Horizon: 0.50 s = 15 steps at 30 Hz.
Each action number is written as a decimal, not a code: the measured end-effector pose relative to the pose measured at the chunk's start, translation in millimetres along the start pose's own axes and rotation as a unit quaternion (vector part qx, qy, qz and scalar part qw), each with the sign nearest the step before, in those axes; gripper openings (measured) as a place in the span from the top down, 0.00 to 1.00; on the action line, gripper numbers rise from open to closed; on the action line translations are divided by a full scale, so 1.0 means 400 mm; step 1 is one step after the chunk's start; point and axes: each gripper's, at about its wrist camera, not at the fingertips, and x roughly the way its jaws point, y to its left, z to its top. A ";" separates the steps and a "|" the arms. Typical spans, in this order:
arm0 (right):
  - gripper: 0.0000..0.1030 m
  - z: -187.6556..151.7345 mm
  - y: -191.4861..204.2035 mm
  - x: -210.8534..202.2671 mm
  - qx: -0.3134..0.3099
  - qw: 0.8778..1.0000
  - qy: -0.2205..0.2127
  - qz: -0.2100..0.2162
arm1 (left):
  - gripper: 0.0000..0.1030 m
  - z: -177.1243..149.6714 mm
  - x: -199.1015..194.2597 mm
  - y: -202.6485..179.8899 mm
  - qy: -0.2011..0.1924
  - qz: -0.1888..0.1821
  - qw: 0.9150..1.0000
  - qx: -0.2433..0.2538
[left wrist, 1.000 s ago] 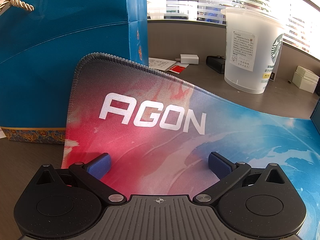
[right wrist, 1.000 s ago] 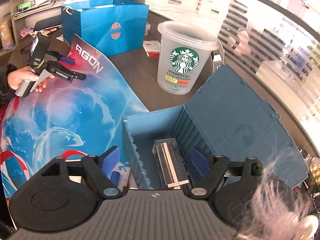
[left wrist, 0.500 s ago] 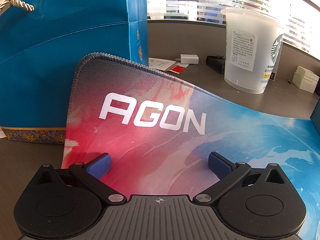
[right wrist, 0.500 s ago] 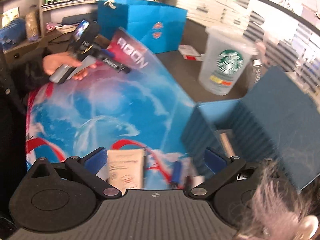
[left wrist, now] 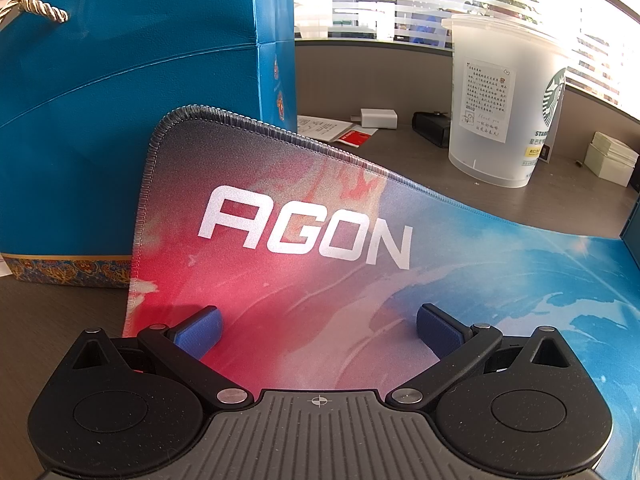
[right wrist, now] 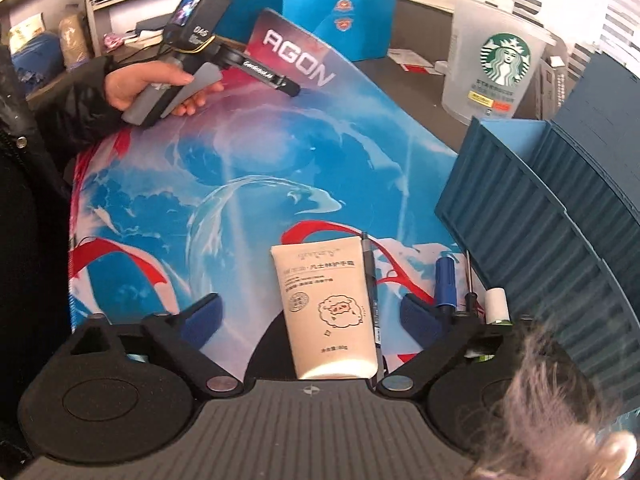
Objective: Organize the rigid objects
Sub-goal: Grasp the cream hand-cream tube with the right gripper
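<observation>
**Right gripper descending over the cream hand-cream tube, beside the open blue crate.**

The right gripper hangs above the flat cream-coloured plastic tube, its fingers spread to either side without touching it; the jaws have just been narrowing, presumably sizing to the tube's width. The tube lies lengthwise on the red-and-blue AGON desk mat, in line with the gripper's axis, so that a straight approach suits it. A slim dark pen, a blue marker and a small white cylinder lie in a row to its right, near the ribbed blue plastic crate, the likely destination. The left gripper, fingers apart and empty, idles over the mat's far corner, clear of the work.
</observation>
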 end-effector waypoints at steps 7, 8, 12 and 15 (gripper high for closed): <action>0.51 -0.014 -0.016 0.008 0.005 1.000 -0.011 -0.017 | 0.00 0.000 0.000 0.000 0.000 0.000 1.000 0.000; 0.51 -0.014 -0.014 0.010 -0.001 1.000 -0.010 -0.020 | 0.00 0.000 0.000 -0.001 0.000 0.000 1.000 0.000; 0.50 -0.009 0.006 0.019 -0.036 0.999 0.005 -0.037 | 0.00 0.000 0.000 -0.001 0.000 0.000 1.000 0.000; 0.55 -0.009 0.011 0.018 -0.041 0.998 0.003 -0.041 | 0.00 0.000 0.000 -0.001 0.000 0.000 1.000 0.000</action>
